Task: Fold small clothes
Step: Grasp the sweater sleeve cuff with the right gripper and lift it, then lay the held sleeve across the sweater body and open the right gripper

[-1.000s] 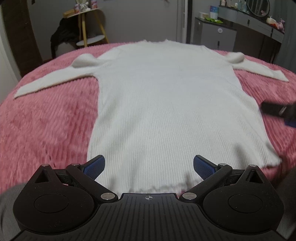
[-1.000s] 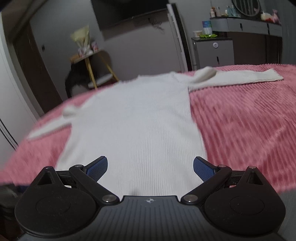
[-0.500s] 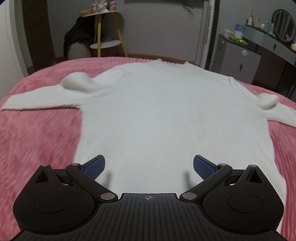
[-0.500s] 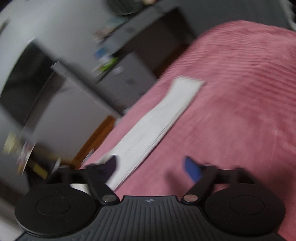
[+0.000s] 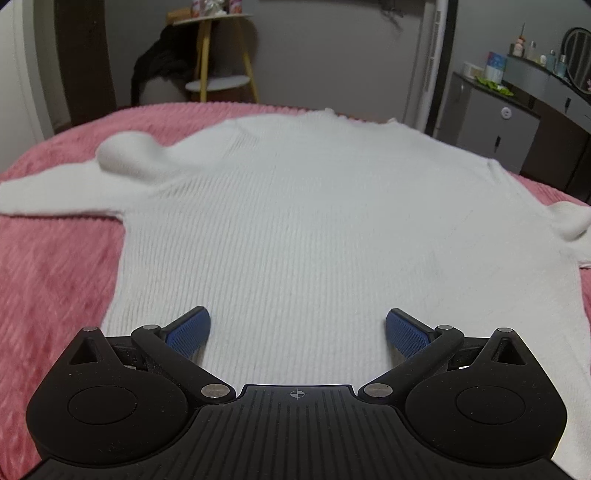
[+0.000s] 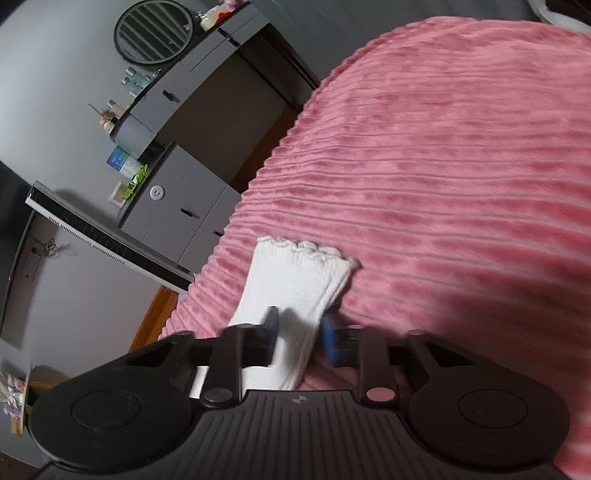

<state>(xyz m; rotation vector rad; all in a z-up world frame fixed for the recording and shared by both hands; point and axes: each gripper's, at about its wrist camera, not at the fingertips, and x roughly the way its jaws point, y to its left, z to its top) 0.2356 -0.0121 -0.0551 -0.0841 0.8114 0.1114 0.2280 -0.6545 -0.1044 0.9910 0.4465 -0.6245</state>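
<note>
Left wrist view: the pink blanket [image 5: 55, 280] covers the bed on the left side. One sleeve of the white sweater [image 5: 314, 229] lies flat across it, with a puffy bump at the shoulder. The sweater is spread flat in the middle of the bed, with its neck at the far end. The left gripper [image 5: 297, 330] is just above the lower part of the sweater. Its jaws are wide apart and hold nothing. Behind the bed stands a yellow stool [image 5: 218, 55], and on the right is a gray cabinet [image 5: 495, 129].

Right wrist view: this picture is tipped to one side. On the left are the gray cabinet [image 6: 181, 206] and a round mirror [image 6: 155, 31]. In the middle, the right gripper [image 6: 299, 339] has just been closing its jaws. They now pinch the sleeve [image 6: 295, 291] of the sweater, near its frilly cuff. The cuff lies on the pink blanket [image 6: 461, 166], which fills the right side.
</note>
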